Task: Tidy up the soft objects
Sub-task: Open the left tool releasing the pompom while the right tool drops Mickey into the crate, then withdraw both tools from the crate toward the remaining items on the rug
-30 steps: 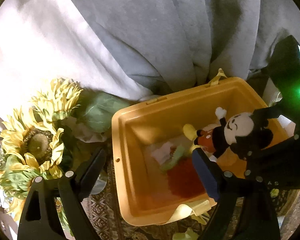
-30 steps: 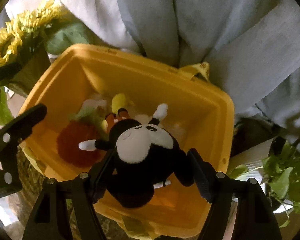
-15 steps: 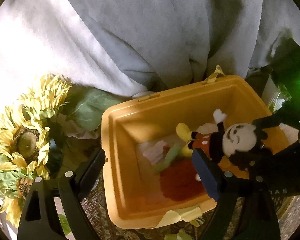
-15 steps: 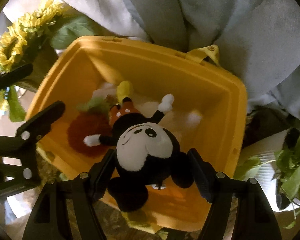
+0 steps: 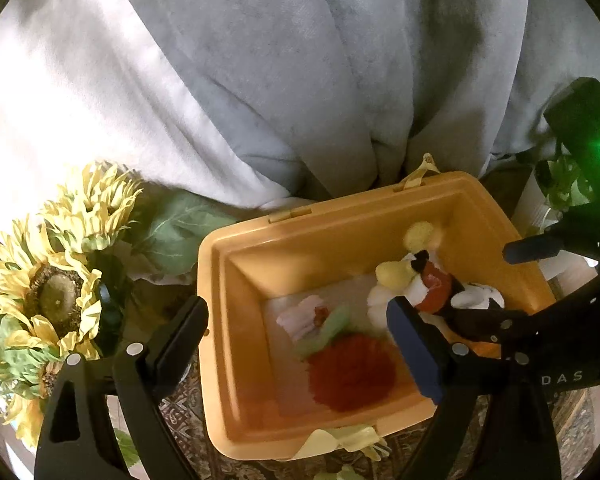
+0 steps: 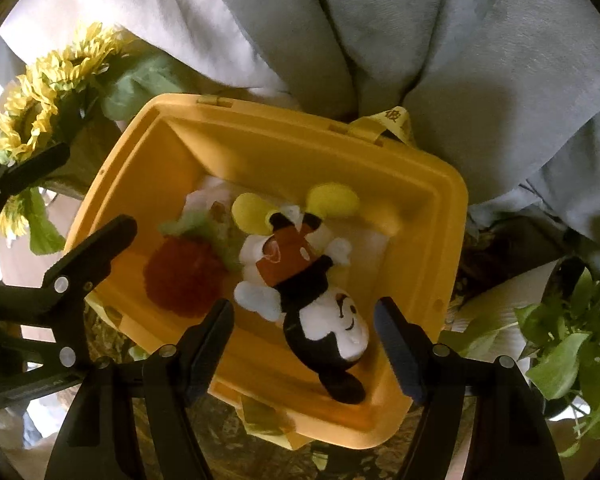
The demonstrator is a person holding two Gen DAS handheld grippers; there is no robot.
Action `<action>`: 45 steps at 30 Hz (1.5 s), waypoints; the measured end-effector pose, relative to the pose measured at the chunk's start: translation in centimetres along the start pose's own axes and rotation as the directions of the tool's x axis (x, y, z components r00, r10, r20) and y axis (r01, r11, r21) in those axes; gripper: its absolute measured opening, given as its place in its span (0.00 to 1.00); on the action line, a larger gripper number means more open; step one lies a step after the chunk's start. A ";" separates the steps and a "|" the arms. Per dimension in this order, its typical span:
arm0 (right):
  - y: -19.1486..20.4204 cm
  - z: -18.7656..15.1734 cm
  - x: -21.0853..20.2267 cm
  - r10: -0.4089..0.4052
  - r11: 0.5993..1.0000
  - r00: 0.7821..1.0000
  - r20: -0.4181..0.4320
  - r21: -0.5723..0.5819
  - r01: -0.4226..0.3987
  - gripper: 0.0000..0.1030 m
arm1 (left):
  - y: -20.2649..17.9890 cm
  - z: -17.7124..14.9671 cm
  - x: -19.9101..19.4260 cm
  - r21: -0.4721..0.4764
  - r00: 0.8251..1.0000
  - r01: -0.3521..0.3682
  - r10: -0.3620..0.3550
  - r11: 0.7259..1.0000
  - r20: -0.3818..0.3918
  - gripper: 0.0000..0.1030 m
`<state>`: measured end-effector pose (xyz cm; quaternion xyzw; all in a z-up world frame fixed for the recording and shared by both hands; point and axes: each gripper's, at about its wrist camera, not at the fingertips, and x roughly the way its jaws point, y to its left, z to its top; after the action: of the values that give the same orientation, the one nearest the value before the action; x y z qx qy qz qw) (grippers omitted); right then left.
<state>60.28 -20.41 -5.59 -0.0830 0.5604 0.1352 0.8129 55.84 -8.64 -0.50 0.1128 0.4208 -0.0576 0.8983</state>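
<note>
The mouse plush [image 6: 320, 304] lies inside the yellow bin [image 6: 440, 216], head toward its near wall, beside the red plush [image 6: 188, 276]. My right gripper [image 6: 304, 336] hangs over it, jaws apart, pads clear of it. My left gripper [image 5: 296, 344] straddles the bin's left wall, wide open, empty. Sunflowers [image 5: 56, 292] left of the bin.

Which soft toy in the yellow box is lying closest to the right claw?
The black-and-white mouse plush, its head between the right claw tips; the red strawberry plush lies further left.
</note>
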 end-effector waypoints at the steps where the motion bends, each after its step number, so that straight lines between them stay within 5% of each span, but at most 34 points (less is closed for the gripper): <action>1: 0.1 0.0 0.0 -0.006 1.000 1.000 0.006 0.001 0.006 0.71 | 0.0 0.0 0.0 0.002 1.000 -0.001 0.001 1.000 0.000 0.89; 11: 1.3 -2.5 -3.7 -0.153 0.986 0.978 0.140 0.081 0.142 0.71 | 1.1 -1.6 -1.5 -0.042 1.000 0.004 -0.004 0.999 0.006 0.89; 16: 2.5 -4.6 -6.5 -0.242 0.967 0.936 0.254 0.142 0.211 0.71 | 1.5 -3.3 -3.5 -0.075 0.999 0.016 -0.013 0.997 0.044 0.89; 25: 5.0 -10.2 -9.9 -0.391 0.917 0.829 0.400 0.246 0.314 0.71 | 0.9 -7.1 -6.8 -0.073 0.992 0.018 -0.009 0.997 0.125 0.90; 32: 7.0 -15.0 -9.3 -0.423 0.896 0.811 0.404 0.322 0.307 0.71 | 0.6 -11.0 -8.2 -0.089 0.988 0.050 -0.037 0.995 0.149 0.90; 37: 8.6 -18.8 -9.1 -0.495 0.849 0.769 0.405 0.414 0.328 0.71 | 0.7 -14.2 -8.4 -0.124 0.990 0.069 -0.052 0.990 0.134 0.90; 45: 10.8 -24.2 -8.0 -0.551 0.771 0.752 0.362 0.566 0.292 0.71 | 0.9 -18.7 -8.6 -0.131 0.990 0.095 -0.080 0.987 0.114 0.90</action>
<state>32.73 -18.14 -6.60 0.0291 0.3056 -0.1832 0.9339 36.60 -3.03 -5.36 0.0294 0.3789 -0.0742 0.9220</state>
